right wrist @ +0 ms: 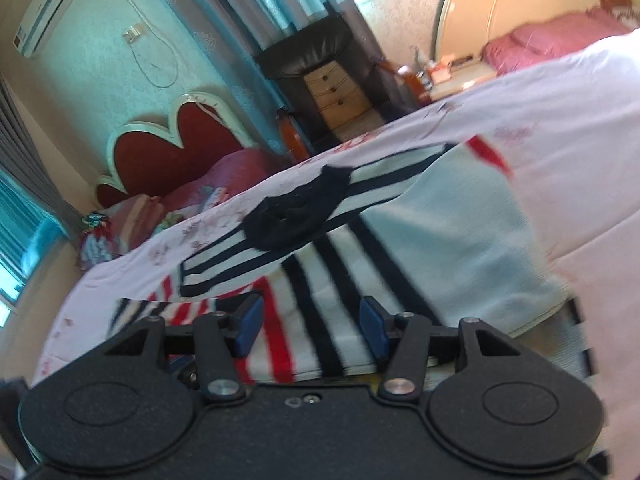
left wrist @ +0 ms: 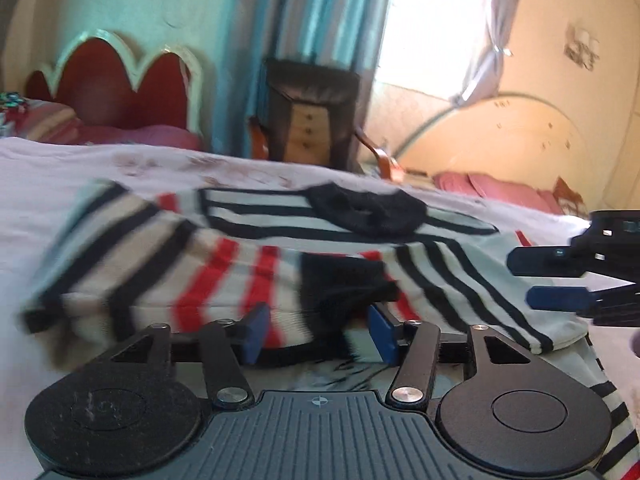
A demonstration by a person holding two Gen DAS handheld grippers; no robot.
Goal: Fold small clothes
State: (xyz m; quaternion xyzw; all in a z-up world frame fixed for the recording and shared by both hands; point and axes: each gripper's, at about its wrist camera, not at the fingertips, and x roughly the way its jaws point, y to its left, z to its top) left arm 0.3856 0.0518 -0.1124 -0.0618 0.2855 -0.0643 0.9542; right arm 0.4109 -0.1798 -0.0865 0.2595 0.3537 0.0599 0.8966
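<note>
You are working the striped shirt [left wrist: 248,276] on the bed [left wrist: 60,184] with both jaws standing apart, so nothing is gripping and the fold risks slumping open.

My left black two-finger gripper with blue pads [left wrist: 318,330] is spread wide, held low; my right matching gripper [right wrist: 311,326] is likewise wide apart, tilted.
</note>
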